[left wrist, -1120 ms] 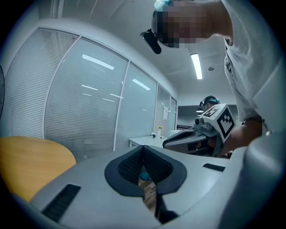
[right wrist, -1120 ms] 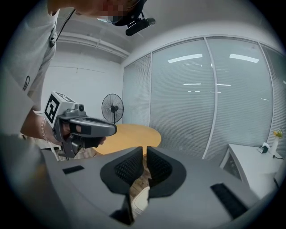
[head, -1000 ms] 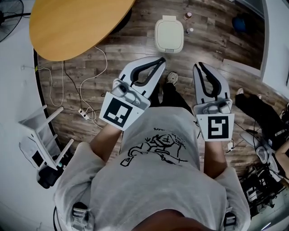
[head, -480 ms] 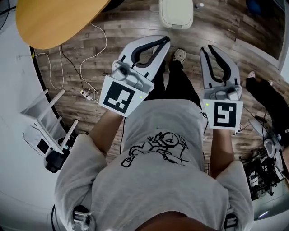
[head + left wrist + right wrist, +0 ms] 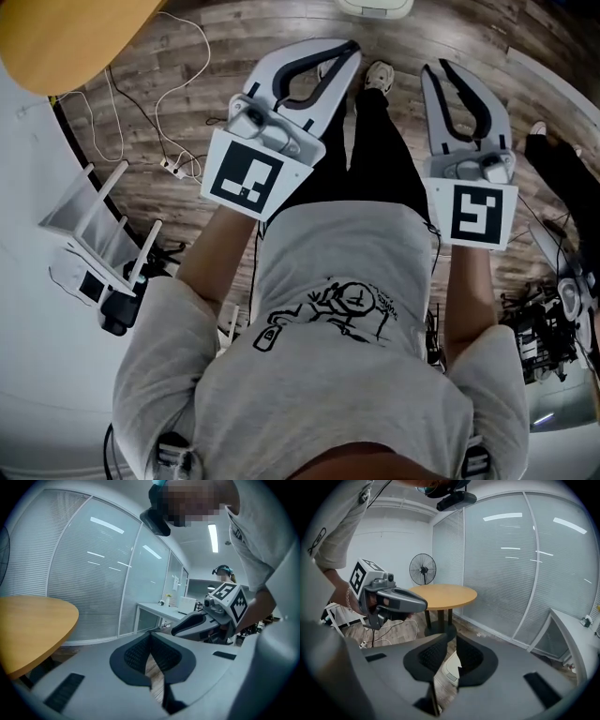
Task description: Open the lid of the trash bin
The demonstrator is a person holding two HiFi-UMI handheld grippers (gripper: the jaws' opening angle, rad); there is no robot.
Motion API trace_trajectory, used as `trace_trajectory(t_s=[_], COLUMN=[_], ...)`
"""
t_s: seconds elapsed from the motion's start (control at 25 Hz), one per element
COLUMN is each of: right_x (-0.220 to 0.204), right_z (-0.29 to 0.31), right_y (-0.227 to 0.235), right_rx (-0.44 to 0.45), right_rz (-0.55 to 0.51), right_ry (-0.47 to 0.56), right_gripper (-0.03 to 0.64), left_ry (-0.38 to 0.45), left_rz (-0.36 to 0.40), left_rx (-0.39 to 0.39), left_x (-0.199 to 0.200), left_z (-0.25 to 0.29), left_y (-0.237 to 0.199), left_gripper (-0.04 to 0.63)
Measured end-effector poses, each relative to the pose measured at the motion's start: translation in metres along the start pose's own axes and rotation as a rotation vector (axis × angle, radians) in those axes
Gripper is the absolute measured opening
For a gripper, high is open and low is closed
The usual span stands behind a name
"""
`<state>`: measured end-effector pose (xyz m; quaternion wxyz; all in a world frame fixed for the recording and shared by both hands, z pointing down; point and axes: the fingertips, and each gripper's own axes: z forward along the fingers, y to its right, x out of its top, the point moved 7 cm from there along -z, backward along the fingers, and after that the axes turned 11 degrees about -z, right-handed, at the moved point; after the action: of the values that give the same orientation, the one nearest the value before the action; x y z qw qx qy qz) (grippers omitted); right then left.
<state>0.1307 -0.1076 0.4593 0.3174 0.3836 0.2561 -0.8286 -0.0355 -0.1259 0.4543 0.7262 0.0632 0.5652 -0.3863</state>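
Note:
The white trash bin stands on the wood floor, cut off by the head view's top edge; its lid looks down. Through the right gripper's jaws I see part of its pale lid on the floor well below. My left gripper is held out in front of the body, shut, with nothing between its fingertips. My right gripper is beside it, also aimed toward the bin. Its jaws are opening, a narrow gap shows between the tips, and nothing is held. Neither gripper touches the bin.
A round wooden table stands at the upper left, with white cables on the floor beside it. A white rack lies at the left. My shoe is near the bin. Another person's legs and gear are at the right.
Both grippers have sunk toward the floor. The bin has slid from mid-picture to the head view's top edge. The right jaws have parted a little.

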Motion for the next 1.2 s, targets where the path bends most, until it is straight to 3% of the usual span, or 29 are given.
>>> trace_trajectory(t_s=[0.8, 1.2], right_x=[-0.098, -0.157], right_z=[0.105, 0.163], right_y=[-0.019, -0.041], right_rx=[0.072, 0.079], right_rz=[-0.096, -0.252], right_ry=[-0.102, -0.174], right_gripper=[0.078, 0.077], left_ry=[-0.085, -0.124], left_rz=[-0.066, -0.093], left_rx=[0.016, 0.063], left_x=[-0.107, -0.176], left_z=[0.061, 0.088], left_y=[-0.053, -0.085], left_gripper=[0.015, 0.017])
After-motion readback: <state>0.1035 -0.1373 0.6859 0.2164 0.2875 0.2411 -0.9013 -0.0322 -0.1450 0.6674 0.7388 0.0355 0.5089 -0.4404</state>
